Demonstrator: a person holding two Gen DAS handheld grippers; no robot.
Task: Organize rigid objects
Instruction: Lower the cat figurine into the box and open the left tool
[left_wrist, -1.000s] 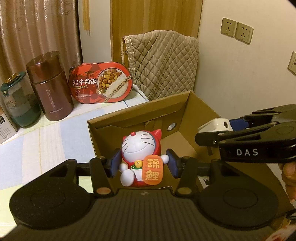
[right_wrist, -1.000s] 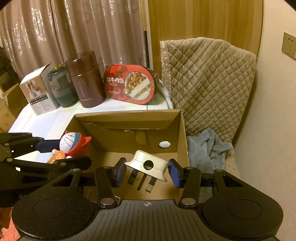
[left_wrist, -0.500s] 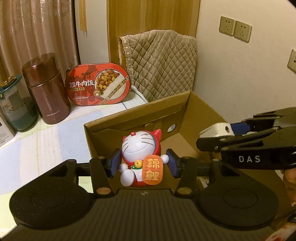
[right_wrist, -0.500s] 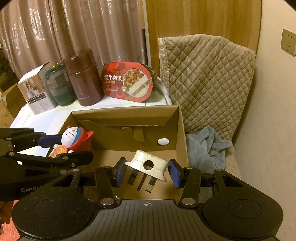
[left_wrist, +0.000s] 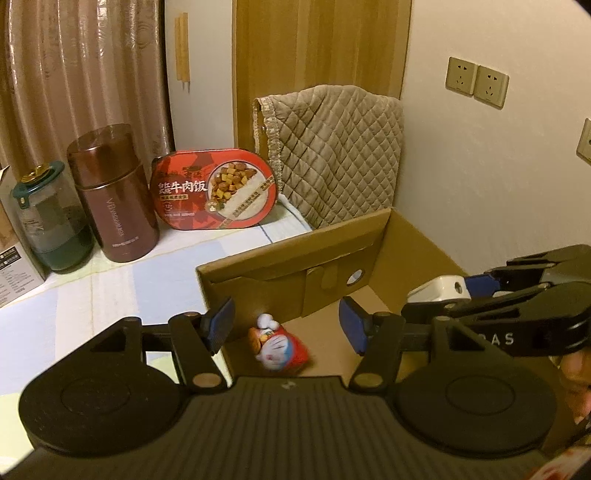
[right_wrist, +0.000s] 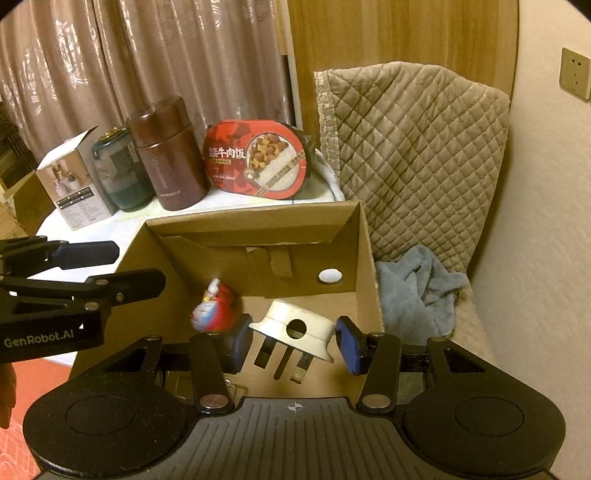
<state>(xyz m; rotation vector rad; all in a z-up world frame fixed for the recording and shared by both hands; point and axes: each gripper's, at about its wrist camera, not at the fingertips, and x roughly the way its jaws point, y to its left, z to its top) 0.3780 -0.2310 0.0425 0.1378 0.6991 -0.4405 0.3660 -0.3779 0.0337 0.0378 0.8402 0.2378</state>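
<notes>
Left wrist view shows the left gripper (left_wrist: 284, 325) with its blue-padded jaws opening and nothing between them: the small red-and-white cat figurine with an orange tag (left_wrist: 279, 348) lies tipped on its side, blurred, on the floor of the open brown cardboard box (left_wrist: 295, 254), beneath and clear of the pads. That item counts as delivered. Right wrist view shows the right gripper (right_wrist: 293, 341) pinching a white three-pin plug adapter (right_wrist: 295, 332) between its blue pads, prongs pointing down, held above the box floor near the right-hand wall, so this second item looks ready to be let go but is not yet set down. Whether more pieces wait outside the box cannot be told. Beyond the box, the worktop (left_wrist: 110, 291) wears a pale cloth in light blue and cream panels. Along its far edge stand a glass jar with a dark green lid (left_wrist: 51, 221), a tall maroon metal canister (left_wrist: 114, 195) and a red oval ready-meal tray propped on edge (left_wrist: 218, 194), with a white printed carton (right_wrist: 70, 184) at the far left. A beige quilted cover (right_wrist: 410, 155) drapes over a chair beside the box, and a crumpled grey-blue towel (right_wrist: 417, 291) lies on its seat. Brown patterned curtains (right_wrist: 147, 59), a wooden panel and a cream wall with sockets (left_wrist: 476, 85) close the warmly lit corner.
</notes>
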